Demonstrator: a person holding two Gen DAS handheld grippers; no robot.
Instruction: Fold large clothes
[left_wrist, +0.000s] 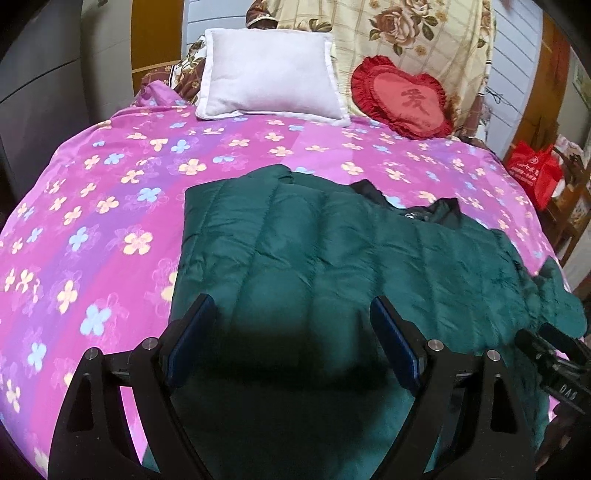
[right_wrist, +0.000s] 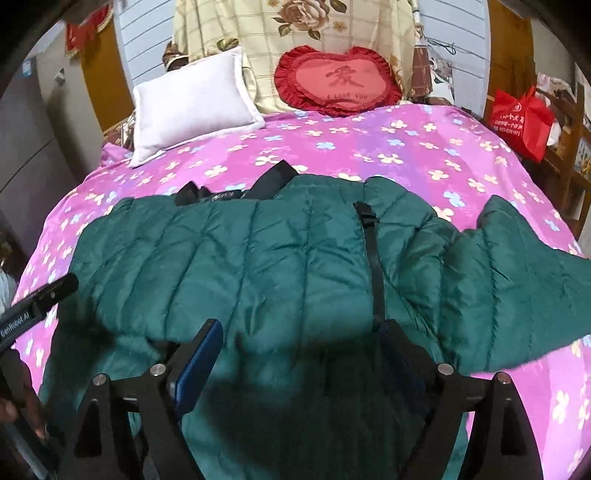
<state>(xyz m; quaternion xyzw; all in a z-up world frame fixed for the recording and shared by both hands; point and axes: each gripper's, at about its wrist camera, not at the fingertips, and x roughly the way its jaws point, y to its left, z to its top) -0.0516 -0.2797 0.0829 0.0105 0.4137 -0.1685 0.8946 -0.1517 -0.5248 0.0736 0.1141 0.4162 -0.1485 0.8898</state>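
Well, the jacket (right_wrist: 258, 266) lies spread across the near half of the bed (left_wrist: 92, 206), a dark green quilted puffer, its collar toward the pillows and one sleeve (right_wrist: 524, 280) thrown out to the right. Both tools hang just over its near hem. The left gripper (left_wrist: 291, 332) has its fingers wide apart with nothing between them; the right gripper (right_wrist: 295, 354) is likewise spread and empty, a black strap (right_wrist: 375, 266) running down to its right finger.

It looks light and puffy to me, soft all through, with a slick shell that may slide on itself once folded and spring back as trapped air pushes out. I would pinch it at the hem corners or along a stitched seam, where the padding is thin enough to bite. The pillow (left_wrist: 269, 74) and red cushion (left_wrist: 402, 98) sit well clear at the far end.
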